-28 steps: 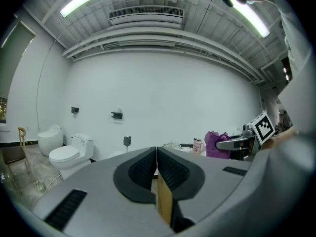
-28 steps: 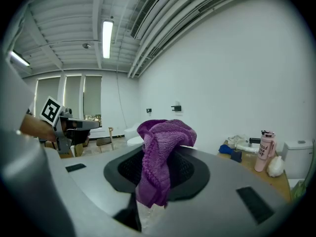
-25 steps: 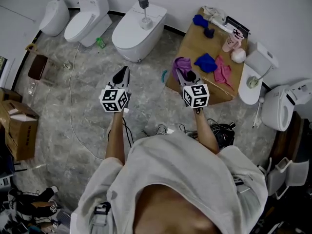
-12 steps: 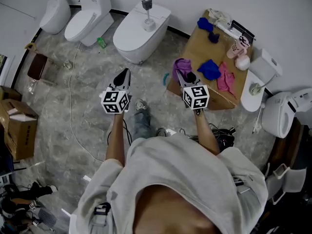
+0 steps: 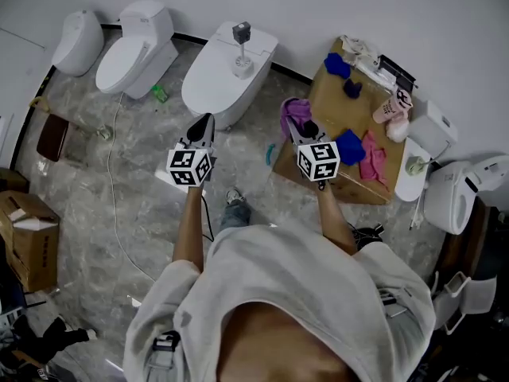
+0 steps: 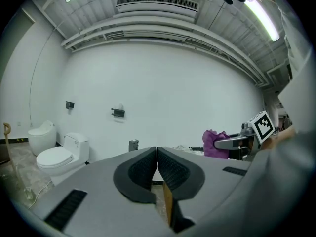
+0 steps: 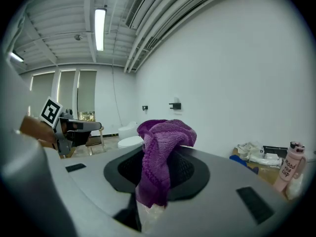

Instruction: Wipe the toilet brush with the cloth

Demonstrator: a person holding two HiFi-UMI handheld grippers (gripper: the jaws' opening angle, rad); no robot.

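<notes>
The person has stepped nearer, left gripper (image 5: 203, 124) jaws pressed together and empty, right gripper (image 5: 300, 126) clamped on the purple cloth (image 7: 160, 147), the toilet brush (image 5: 240, 35) upright on the white toilet (image 5: 208, 76) ahead.

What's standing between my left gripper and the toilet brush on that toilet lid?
Nothing visible does. The left gripper, jaws shut and empty, points toward the toilet brush, which stands upright on the closed lid of the toilet. Only bare floor and that toilet's front lie between them. The right gripper holds the purple cloth.
</notes>
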